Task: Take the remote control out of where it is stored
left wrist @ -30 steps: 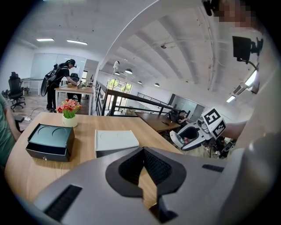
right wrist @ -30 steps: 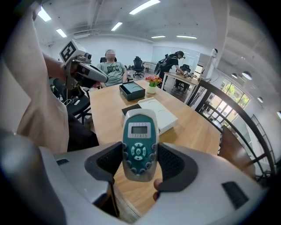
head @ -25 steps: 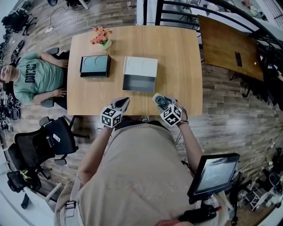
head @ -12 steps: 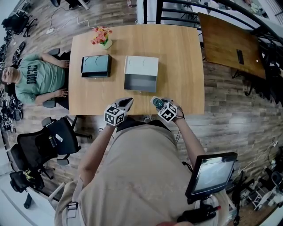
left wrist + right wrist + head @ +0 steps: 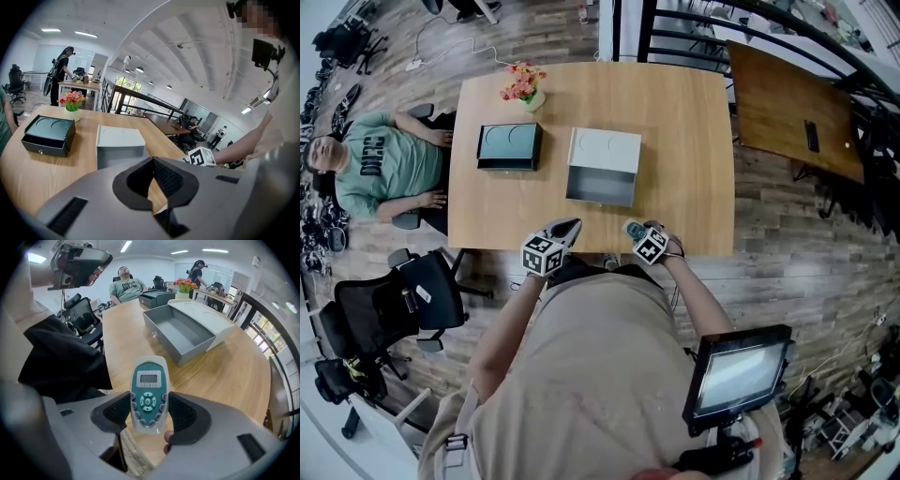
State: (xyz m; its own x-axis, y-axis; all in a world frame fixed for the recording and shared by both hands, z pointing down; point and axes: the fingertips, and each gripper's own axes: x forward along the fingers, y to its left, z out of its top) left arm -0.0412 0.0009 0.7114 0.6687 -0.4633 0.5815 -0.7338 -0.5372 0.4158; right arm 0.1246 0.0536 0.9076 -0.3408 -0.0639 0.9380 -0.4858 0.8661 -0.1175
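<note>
Short of the grey drawer [image 5: 180,336], remote control [image 5: 148,390] is gripped lengthwise by right tongs [image 5: 149,412]; left tongs [image 5: 153,161] clenched empty.

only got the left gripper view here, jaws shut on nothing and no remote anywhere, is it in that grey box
observer: no, the remote is clamped between the pads of the right gripper, with its screen facing that gripper's camera.
operator: so is the box open, i just see a grey front
observer: yes, the right gripper view shows its drawer pulled out, with nothing inside.
operator: where is that gripper
observer: in the head view it is at the near edge of the table, to the right of the left gripper.
</note>
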